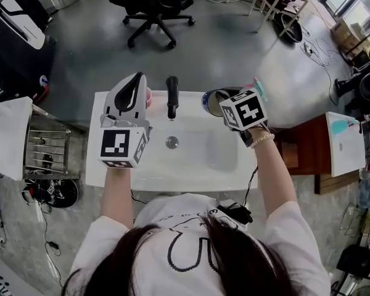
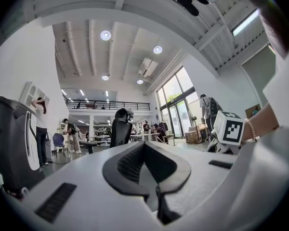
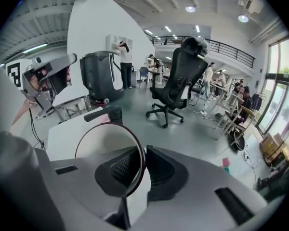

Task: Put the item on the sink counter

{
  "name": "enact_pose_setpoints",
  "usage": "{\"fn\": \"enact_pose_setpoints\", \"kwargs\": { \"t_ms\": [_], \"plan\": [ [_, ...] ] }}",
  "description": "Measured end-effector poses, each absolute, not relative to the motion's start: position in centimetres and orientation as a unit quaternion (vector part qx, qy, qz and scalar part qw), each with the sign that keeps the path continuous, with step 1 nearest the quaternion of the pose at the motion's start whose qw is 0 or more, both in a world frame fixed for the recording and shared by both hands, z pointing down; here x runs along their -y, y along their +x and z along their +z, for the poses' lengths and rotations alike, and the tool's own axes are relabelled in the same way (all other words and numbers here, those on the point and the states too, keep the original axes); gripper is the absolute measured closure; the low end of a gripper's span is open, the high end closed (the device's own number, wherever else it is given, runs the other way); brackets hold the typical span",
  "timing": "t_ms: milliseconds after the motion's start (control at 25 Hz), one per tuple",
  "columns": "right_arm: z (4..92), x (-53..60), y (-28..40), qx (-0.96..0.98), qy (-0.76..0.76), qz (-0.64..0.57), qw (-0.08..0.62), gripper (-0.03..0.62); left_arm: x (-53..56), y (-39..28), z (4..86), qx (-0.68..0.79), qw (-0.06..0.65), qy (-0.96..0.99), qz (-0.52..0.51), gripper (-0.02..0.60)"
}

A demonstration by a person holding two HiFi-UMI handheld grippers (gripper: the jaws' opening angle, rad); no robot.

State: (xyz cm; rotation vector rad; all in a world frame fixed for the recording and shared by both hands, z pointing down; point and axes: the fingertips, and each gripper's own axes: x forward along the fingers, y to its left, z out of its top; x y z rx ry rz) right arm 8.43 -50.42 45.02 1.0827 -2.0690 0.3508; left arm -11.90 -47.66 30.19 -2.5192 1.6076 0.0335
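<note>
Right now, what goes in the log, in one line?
left gripper: shut, empty | right gripper: shut on cup rim | cup: right of faucet, at sink counter

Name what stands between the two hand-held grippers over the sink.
The black faucet stands between the left hand-held gripper and the right hand-held gripper, which is clamped on the cup rim. The head view shows it.

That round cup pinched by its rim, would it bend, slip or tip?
The cup looks stiff: its thin rim shows a clean circle in the right tool. Held by one wall only, it may pivot or slip. Probably light, being thin-walled.
</note>
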Motion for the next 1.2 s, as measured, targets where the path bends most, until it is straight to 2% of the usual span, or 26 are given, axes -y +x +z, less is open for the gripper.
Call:
{"fn": "enact_pose_setpoints", "kwargs": {
  "t_ms": [160,600,1200],
  "plan": [
    [47.5,51.6,8.0,0.805,0.382,0.142,0.432,0.539,49.2,-12.0,30.8,-0.536,0.070,-0.842,0.008,0.572],
    [54.0,54.6,7.9,0.792,0.293,0.168,0.509,0.539,51.5,-13.4,32.9,-0.547,0.049,-0.836,-0.007,0.572],
    [59.3,56.6,7.4,0.772,0.265,0.220,0.534,0.538,52.5,-14.2,35.3,-0.550,0.035,-0.833,-0.037,0.572]
  ]
}}
